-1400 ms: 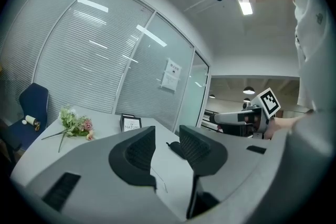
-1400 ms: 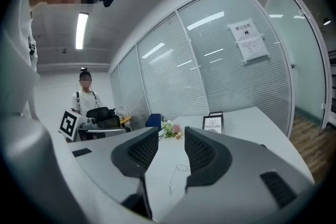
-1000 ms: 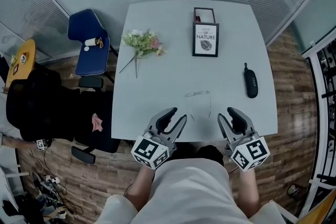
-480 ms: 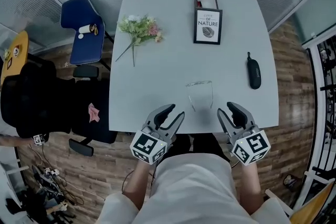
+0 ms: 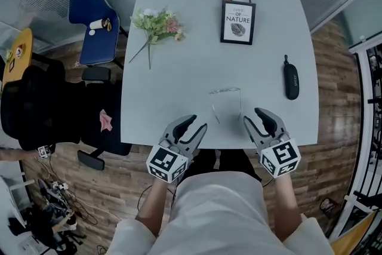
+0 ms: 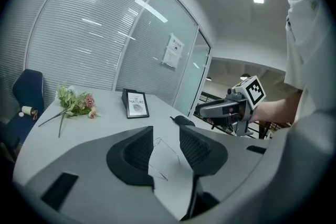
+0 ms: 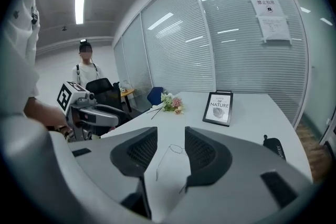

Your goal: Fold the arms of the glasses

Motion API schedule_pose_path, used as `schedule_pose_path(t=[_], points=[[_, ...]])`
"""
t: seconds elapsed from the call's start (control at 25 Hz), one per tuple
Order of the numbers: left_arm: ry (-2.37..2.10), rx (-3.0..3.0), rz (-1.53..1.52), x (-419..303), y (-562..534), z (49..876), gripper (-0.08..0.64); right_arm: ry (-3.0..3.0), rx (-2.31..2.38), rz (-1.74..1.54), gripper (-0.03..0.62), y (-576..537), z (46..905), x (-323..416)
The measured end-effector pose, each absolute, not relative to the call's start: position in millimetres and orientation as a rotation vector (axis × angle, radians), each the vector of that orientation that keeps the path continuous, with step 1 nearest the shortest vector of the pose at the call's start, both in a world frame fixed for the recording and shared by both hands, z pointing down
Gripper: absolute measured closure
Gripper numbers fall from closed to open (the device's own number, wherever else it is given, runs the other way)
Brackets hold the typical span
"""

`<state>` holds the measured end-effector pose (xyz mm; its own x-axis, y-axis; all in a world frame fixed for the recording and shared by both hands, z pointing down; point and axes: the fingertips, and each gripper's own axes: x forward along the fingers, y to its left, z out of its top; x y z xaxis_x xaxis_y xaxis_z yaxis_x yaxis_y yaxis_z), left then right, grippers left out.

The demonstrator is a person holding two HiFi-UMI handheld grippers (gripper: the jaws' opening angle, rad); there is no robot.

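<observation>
Thin wire-rimmed glasses (image 5: 225, 102) lie on the white table (image 5: 179, 80) near its front edge. Their arms are spread open and point toward me. My left gripper (image 5: 196, 123) hovers at the front edge, left of the glasses, open with nothing between its fingers. My right gripper (image 5: 253, 117) stands open and empty just right of the glasses. Neither gripper touches them. The glasses (image 6: 161, 150) show beyond the gap of the left gripper (image 6: 166, 131). In the right gripper view the glasses (image 7: 171, 153) lie ahead of the right gripper (image 7: 171, 132).
A framed "NATURE" picture (image 5: 238, 22) stands at the table's far side, and a flower sprig (image 5: 156, 25) lies at the far left. A black glasses case (image 5: 290, 80) rests at the right edge. A blue chair (image 5: 92, 24) stands left of the table. A person (image 7: 85, 68) stands far back.
Both grippers have come down a little by the table's front edge and tilted further downward. Their jaws stay apart. The glasses have not moved on the table.
</observation>
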<state>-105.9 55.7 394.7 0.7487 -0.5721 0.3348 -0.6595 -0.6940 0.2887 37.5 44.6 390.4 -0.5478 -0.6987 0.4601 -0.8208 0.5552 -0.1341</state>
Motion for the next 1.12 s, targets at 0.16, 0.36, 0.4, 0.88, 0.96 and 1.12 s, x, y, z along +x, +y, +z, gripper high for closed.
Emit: schedule_pose_path(t=[0.16,0.36,0.4,0.88,0.96,1.12], points=[[-0.965,2.536,0.397,-100.6,46.2,407.1,0.41,-2.421,1.184,0.488,0.431,37.2,405.3,44.4],[-0.998,2.509,0.524,-95.7,35.5,431.0,0.41,-2.408,1.1,0.481,0.431,24.6,423.9,55.5],[-1.008,2.502,0.559,-95.5,32.7,437.6,0.41,-2.402,1.079,0.465,0.431,21.4,427.9,57.8],[-1.013,2.51,1.107,-89.6,18.9,521.5,0.41,-2.375,0.824,0.372,0.423,0.2,480.5,70.5],[-0.995,2.518,1.202,-88.0,20.5,533.5,0.41,-2.372,0.796,0.373,0.423,0.9,487.3,70.9],[-0.966,2.506,1.243,-84.3,24.8,547.7,0.41,-2.357,0.769,0.384,0.422,2.1,500.7,70.5]])
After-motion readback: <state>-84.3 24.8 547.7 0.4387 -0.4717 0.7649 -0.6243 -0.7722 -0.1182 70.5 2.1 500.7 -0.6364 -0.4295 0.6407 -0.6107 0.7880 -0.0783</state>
